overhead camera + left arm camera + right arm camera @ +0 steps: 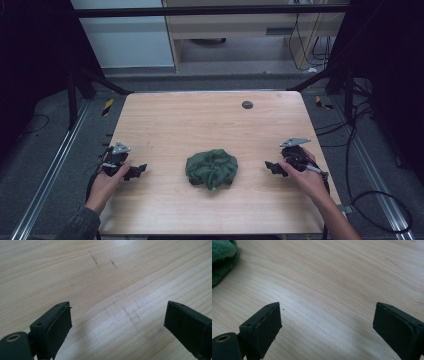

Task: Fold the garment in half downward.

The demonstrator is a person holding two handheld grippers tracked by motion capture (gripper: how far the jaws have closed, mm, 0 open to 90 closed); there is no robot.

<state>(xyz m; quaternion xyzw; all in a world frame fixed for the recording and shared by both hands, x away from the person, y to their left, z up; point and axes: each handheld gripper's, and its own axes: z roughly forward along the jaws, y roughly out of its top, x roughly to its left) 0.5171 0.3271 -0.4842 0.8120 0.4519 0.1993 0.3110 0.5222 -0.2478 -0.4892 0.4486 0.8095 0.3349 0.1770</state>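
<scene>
Right gripper view: green cloth [222, 257] cut off at edge; gripper [325, 322] agape.

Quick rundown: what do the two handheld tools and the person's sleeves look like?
Left tool and right tool: black bodies, each with two flat rectangular black jaws, a grey three-cornered plate on top and a trailing black cable. The left forearm wears a grey-green sleeve; the right shows none.

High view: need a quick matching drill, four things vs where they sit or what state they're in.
Things:
1. green cloth
2. left gripper
3. right gripper
4. dark round disc

Places or states:
A. far side of the table, right of centre
B. crumpled in a heap, mid-table towards the near edge
C. open, right of the cloth, apart from it
D. open, left of the cloth, apart from it

Pairs: 1-B, 2-D, 3-C, 4-A
</scene>
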